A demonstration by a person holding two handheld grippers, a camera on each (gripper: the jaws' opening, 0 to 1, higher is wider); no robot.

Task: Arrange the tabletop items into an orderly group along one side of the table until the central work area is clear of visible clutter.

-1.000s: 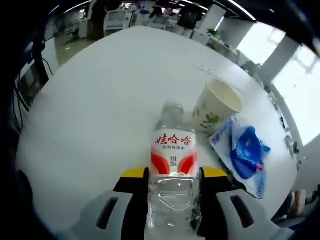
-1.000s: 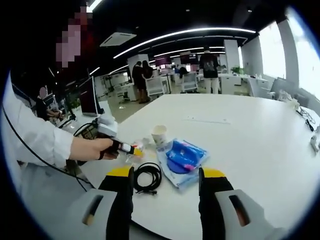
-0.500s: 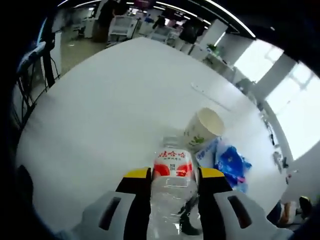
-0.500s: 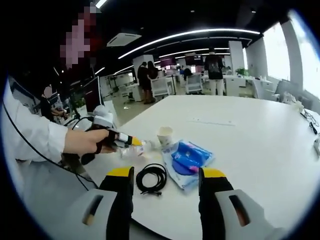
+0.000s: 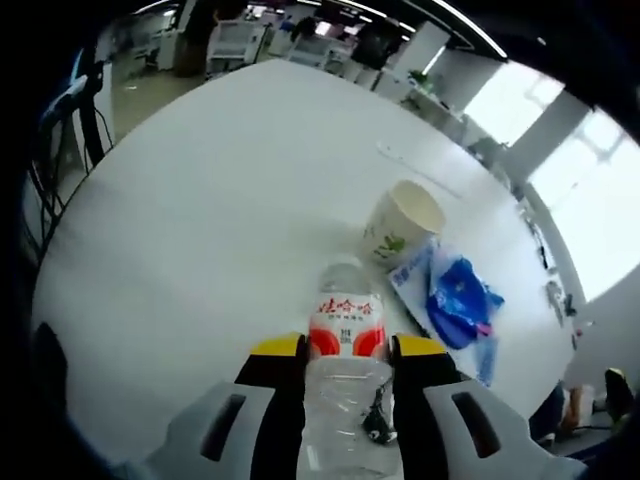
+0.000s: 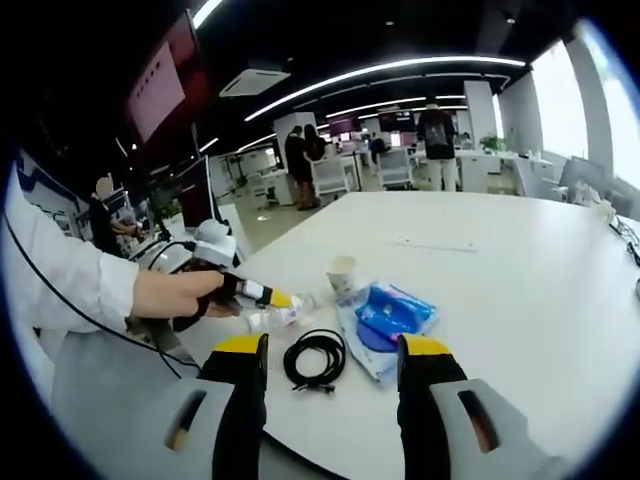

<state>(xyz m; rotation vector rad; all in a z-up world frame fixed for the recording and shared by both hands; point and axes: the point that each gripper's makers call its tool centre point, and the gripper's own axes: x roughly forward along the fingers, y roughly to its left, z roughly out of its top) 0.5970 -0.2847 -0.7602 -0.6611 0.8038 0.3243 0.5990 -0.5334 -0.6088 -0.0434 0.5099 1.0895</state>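
While clamped in the left tool [image 5: 345,350], water bottle [image 5: 345,325] points toward paper cup [image 5: 400,222].

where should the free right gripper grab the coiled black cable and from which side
Take the black cable across one side of its loop, coming down from above with one jaw inside the ring and one outside. It lies flat on the white table, so a sideways approach has little to close on. The right gripper is open just short of it, beside the blue packet.

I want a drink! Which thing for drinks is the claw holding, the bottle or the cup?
The water bottle: the left claw grips it. The paper cup stands free beyond it.
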